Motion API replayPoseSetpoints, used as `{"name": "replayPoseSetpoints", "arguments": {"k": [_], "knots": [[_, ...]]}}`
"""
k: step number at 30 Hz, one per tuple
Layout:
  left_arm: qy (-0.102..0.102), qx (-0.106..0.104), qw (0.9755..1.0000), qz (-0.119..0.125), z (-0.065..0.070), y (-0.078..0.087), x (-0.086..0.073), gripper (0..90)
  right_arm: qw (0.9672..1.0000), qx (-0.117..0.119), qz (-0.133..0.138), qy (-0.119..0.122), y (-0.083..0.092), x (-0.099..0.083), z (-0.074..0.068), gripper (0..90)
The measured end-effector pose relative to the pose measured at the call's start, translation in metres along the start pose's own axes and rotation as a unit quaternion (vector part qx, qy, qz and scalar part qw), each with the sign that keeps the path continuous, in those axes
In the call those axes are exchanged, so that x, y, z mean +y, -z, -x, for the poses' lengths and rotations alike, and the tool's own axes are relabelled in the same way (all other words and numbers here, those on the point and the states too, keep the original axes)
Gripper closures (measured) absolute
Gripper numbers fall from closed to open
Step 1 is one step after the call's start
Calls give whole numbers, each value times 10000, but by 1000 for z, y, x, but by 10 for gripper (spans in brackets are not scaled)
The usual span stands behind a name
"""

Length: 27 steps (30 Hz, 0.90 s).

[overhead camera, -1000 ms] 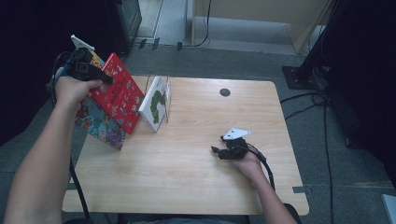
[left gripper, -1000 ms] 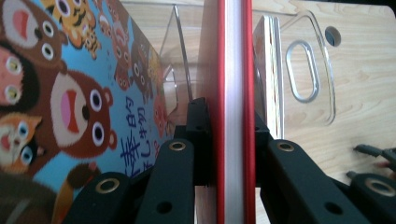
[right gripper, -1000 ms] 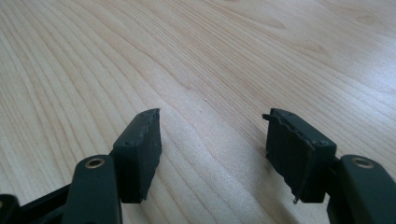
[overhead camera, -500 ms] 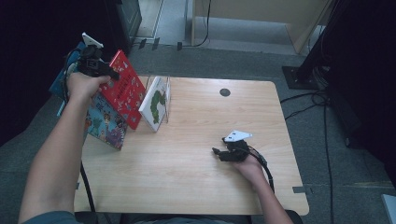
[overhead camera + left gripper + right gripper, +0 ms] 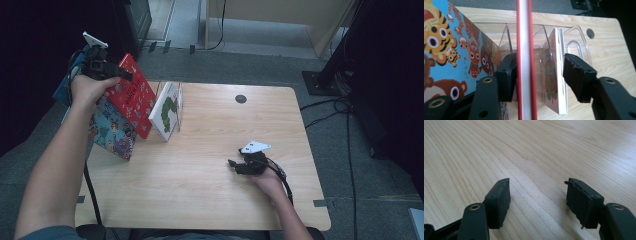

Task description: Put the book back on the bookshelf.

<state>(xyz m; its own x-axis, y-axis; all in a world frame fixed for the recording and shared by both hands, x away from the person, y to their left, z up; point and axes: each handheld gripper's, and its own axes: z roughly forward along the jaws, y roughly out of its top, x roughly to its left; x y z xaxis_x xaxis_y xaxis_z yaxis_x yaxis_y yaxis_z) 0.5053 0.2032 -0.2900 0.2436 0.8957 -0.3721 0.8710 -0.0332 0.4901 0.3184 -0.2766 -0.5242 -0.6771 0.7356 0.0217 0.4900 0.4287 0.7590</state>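
The red book stands on edge at the table's left rim, about nine o'clock from the table's middle in the high view, leaning with its top toward eleven o'clock and its cover facing up and to the right; its long axis runs from lower right to upper left. In the left gripper view its red-and-white edge rises straight up the picture between the two black jaws, close against the left-hand jaw and well apart from the right-hand one. The left gripper sits at the book's upper corner with the person's left hand behind it; its jaws have just been opening and now stand spread, the book between them but no longer pinched. Just behind the red book, at seven o'clock from it, leans a blue picture book printed with cartoon tigers and bears. At three o'clock from the red book stands a white book with a green figure, upright in a clear plastic rack whose dividers show beyond the jaws. The wooden table carries a dark round hole near its far edge. At about four o'clock from the table's middle the right gripper lies low over bare wood, its jaws spread apart with nothing between them.
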Motion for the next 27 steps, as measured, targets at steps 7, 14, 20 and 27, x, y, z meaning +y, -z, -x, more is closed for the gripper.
{"name": "replayPoseSetpoints", "arguments": {"k": [7, 14, 20, 27], "knots": [[-87, 80, 9999, 117, 0, 16, 2, 429, 10000, 0, 2, -1, 0, 0, 0, 356], [45, -40, 9993, 362, -6, 34, 1, 426, 10000, 1, -1, -3, 0, 0, 0, 356], [36, -97, 9995, 304, -7, 41, -1, 430, 10000, 2, 0, 3, 0, 0, 0, 353], [-173, -126, 9995, 224, 5, 39, -9, 423, 10000, 14, -2, 35, 0, 0, 0, 327]]}}
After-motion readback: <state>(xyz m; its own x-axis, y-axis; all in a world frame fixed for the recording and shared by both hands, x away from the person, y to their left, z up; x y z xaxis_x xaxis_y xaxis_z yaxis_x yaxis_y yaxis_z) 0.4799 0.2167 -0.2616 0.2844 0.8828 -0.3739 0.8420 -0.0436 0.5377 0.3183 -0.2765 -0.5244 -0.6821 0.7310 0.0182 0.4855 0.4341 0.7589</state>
